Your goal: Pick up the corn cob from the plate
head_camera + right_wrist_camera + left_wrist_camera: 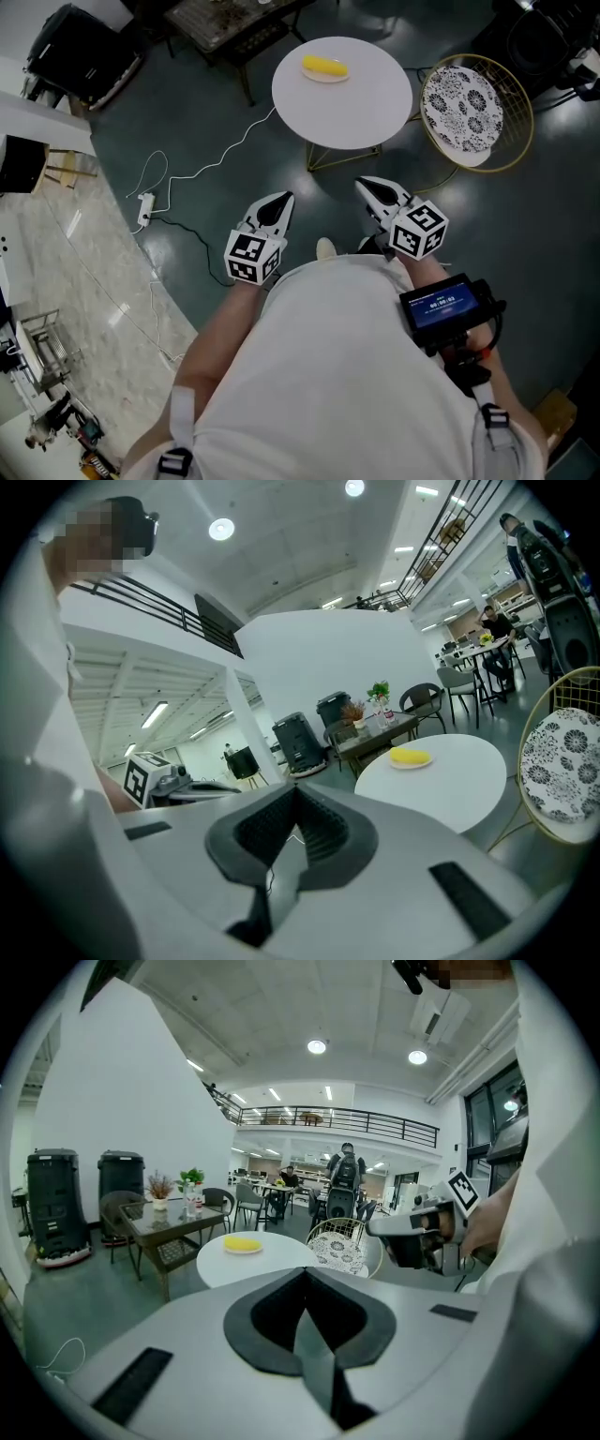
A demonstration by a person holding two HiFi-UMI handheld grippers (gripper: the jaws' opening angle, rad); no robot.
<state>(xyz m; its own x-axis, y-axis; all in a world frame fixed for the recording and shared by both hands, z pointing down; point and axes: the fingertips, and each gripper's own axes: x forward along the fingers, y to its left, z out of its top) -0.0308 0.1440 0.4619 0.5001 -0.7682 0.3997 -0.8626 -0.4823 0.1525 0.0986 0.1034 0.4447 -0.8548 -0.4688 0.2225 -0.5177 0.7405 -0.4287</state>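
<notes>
The corn cob (324,66) lies on its small plate (323,79) at the far side of the round white tabletop (361,108). It is well apart from the left tool (284,197) and the right tool (364,185), both with jaws pressed together and empty. The risk, I judge, is arriving with the jaws not opened (this must come first) and pushing the cob off the plate, or bumping the wire chair (461,108) beside.

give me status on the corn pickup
Left hand-held gripper shut, empty; right hand-held gripper shut, empty; both short of the table. Corn cob on its plate, far side of table. Nothing in the way.
</notes>
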